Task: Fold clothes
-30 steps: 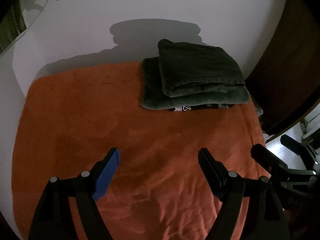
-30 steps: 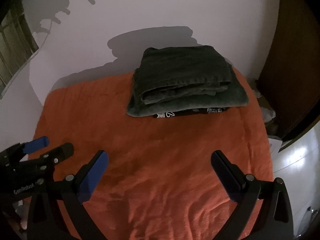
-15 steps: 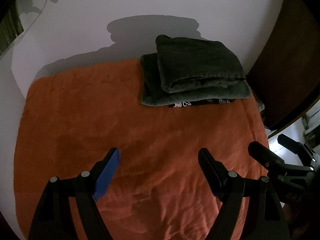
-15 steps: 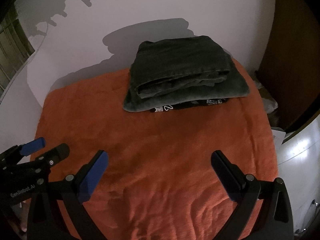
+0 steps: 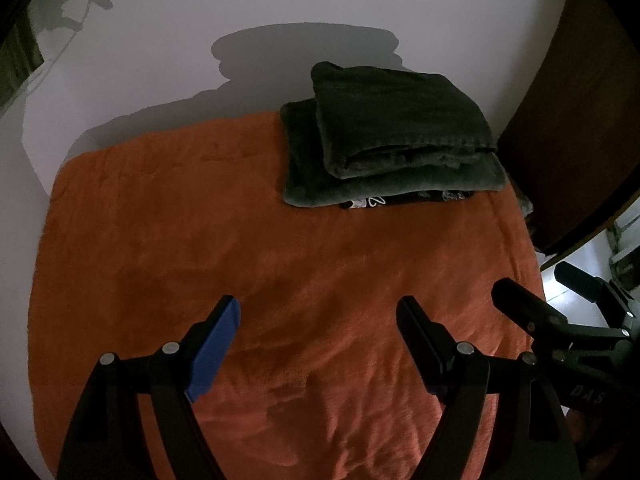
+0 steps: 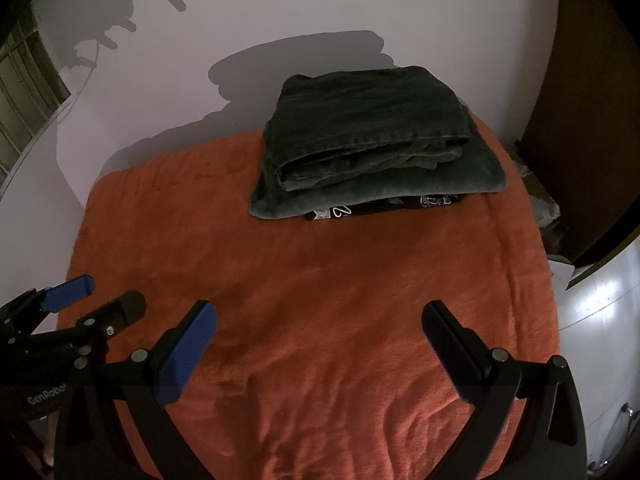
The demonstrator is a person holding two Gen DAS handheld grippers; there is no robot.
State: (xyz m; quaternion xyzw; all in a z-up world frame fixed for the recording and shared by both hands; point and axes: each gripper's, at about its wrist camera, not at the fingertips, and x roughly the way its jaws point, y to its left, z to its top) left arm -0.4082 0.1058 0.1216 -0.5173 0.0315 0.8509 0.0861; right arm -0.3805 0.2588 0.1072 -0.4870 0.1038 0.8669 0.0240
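- Left gripper [image 5: 318, 320] hangs above the near part of the orange blanket [image 5: 200, 248], its jaws spread wide with nothing between them; one blue pad shows on the left finger.
- Right gripper [image 6: 320, 324] hangs over the same near stretch, jaws likewise wide apart and empty, with blue pads on both fingers.
- Each gripper shows at the edge of the other's view, so the two sit side by side.
- Folded clothes [image 6: 372, 148] sit in one stack at the far end of the blanket, close to the pale wall [image 6: 320, 0] and well apart from both grippers.
- On top lies a dark green-grey garment, folded to a thick rectangle with stitched seams along its near edge.
- Under it lies a wider, softer-looking dark green piece whose rounded fold sticks out at the front and left.
- At the bottom a black garment with a white print [image 6: 340, 212] peeks out along the front edge.
- Blanket around the stack is fuzzy and lightly creased, more so near the grippers.
- Dark wooden furniture [image 5: 560, 140] stands to the right of the stack.
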